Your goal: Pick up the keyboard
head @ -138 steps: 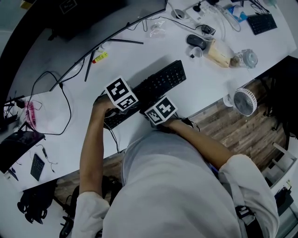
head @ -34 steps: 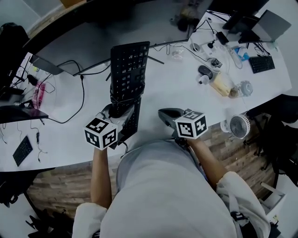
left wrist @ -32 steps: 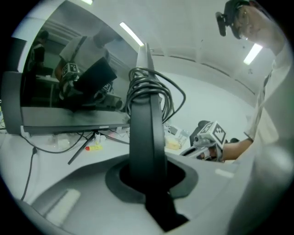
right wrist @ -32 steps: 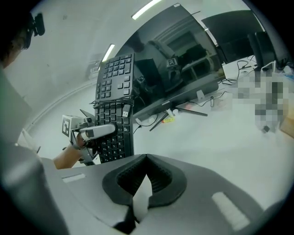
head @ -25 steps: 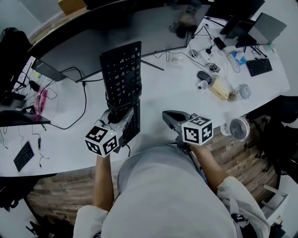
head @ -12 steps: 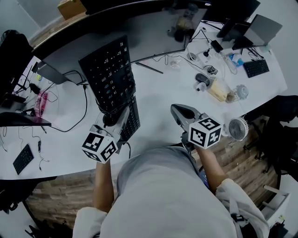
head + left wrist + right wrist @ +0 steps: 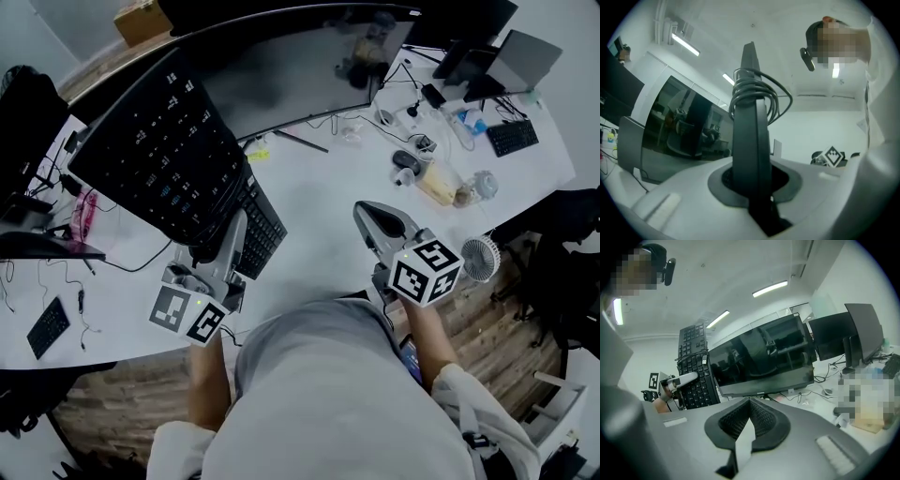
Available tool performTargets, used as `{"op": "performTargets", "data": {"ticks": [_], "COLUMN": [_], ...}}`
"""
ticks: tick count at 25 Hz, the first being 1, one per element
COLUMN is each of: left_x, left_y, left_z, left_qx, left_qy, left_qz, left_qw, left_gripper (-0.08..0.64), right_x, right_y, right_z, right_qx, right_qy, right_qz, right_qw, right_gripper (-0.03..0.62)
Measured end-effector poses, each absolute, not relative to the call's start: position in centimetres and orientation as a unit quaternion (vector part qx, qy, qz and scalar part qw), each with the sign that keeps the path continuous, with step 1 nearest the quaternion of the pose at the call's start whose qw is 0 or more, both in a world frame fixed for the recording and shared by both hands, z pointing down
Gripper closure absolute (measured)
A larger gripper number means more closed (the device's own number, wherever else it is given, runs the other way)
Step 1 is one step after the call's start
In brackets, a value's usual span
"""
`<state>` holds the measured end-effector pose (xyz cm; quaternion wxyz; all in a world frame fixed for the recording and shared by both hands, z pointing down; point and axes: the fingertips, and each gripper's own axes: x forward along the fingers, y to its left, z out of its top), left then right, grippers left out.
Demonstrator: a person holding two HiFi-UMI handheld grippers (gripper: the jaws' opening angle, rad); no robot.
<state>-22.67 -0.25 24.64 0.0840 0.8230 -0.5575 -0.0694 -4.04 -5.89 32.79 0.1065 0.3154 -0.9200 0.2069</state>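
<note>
Holding the black keyboard by its near edge, my left gripper has its fingers clamped on it. The keyboard is tilted, clear of the white surface, with its cable coiled round it. My right gripper hovers with its fingers pressed together on nothing.

We see a pale grey shirt over the torso, its short sleeves loose and creased, the forearms bare below them. The left gripper and right gripper have smooth light grey casings that taper to a narrow nose. Each carries a cube faced with black-and-white square markers. We note dark, ribbed pads lining the jaws.
</note>
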Motion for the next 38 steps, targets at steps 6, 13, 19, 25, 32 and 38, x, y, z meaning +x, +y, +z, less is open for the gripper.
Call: {"op": "performTargets", "data": {"ticks": [6,13,19,25,32,38], "left_x": [-23.6,-23.2,-22.2,-21.5,-21.8,-21.7], "left_y": [0.4,1.0,1.8,2.1,2.2,2.3], "left_z": [23.9,24.4,25.6,25.9,25.3,26.1], "left_qx": [0.809,0.799,0.79,0.79,0.784,0.773], "left_qy": [-0.58,-0.596,-0.607,-0.603,-0.616,-0.626], "left_qz": [-0.064,-0.049,-0.06,-0.078,-0.052,-0.064], "left_qw": [0.074,0.061,0.063,0.078,0.06,0.082], "left_gripper": [0.56,0.56,0.56,0.56,0.56,0.56], "right_x": [-3.5,-2.9,-2.0,-2.0,-3.6,-3.0], "right_y": [-6.2,-6.4,-6.1,-6.1,-5.4,-5.2], "right_z": [30.8,28.9,29.2,29.7,29.5,31.0], "right_qx": [0.33,0.331,0.332,0.332,0.315,0.313], "right_qy": [-0.921,-0.927,-0.927,-0.924,-0.929,-0.925], "right_qz": [0.18,0.143,0.137,0.138,0.131,0.128], "right_qw": [0.098,0.099,0.11,0.128,0.142,0.174], "right_gripper": [0.592,0.592,0.592,0.592,0.592,0.592]}}
